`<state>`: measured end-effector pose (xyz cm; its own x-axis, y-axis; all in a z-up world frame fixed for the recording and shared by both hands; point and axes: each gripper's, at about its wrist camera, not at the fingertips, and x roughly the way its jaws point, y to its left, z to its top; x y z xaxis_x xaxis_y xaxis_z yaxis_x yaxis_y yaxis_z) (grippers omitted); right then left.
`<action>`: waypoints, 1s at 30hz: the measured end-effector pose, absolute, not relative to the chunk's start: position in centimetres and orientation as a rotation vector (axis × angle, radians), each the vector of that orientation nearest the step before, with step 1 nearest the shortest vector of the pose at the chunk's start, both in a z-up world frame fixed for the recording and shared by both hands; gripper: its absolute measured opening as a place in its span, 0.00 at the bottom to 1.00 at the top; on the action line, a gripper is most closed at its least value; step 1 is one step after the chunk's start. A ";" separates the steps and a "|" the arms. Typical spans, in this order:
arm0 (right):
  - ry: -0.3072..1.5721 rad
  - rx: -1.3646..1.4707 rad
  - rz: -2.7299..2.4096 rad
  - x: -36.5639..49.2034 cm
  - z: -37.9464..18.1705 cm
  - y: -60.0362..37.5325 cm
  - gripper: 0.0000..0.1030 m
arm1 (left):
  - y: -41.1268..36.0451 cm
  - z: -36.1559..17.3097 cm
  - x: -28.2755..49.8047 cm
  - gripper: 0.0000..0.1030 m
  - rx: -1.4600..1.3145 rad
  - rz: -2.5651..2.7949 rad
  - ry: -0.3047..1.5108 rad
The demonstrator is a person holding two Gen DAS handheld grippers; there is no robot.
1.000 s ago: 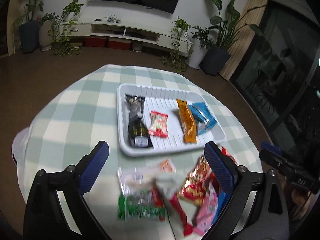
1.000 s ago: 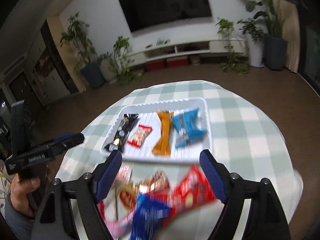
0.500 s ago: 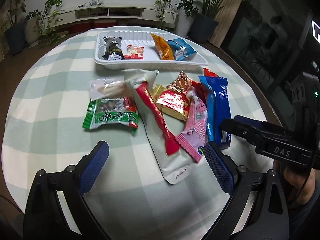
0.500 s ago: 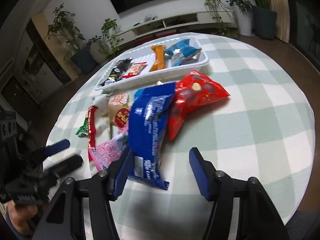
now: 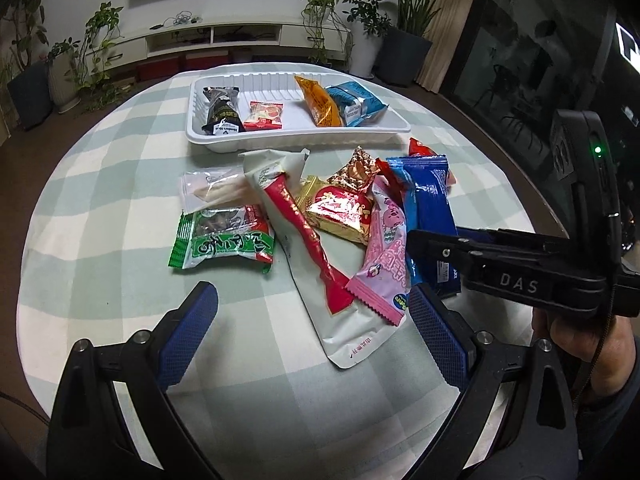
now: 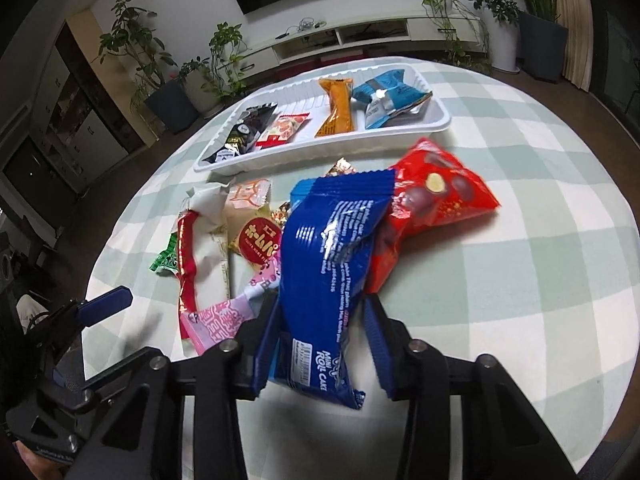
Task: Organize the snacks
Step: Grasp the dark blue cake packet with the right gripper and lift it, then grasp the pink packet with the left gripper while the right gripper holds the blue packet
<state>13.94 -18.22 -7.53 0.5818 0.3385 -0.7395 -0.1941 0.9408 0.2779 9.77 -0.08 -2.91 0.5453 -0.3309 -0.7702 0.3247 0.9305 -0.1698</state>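
Right gripper (image 6: 320,336) jaws closing round blue packet (image 6: 328,256) (pads touching).

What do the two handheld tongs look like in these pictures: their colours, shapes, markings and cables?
Both tongs are black angular frames with silver screws and blue, finely textured pads. The left tongs show this up close. The right tongs, seen from the side, carry white "DAS" lettering, a black body with a green light and a thin dark cable. The hand wears a dark sleeve.

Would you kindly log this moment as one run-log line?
right gripper: closing around blue roll cake pack | left gripper: open, empty | tray: four snacks | phase: grasping
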 end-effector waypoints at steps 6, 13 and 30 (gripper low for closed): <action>0.907 0.169 0.332 13.4 -7.8 -18.4 0.30 | -1.1 -2.2 10.6 0.94 0.036 -0.403 0.919; 0.928 0.211 0.346 11.9 -7.6 -20.2 0.29 | -3.1 -2.1 11.8 0.94 0.120 -0.424 0.942; 0.957 0.276 0.335 10.1 -8.9 -23.4 0.28 | -10.1 -5.7 16.3 0.76 0.490 -0.450 1.138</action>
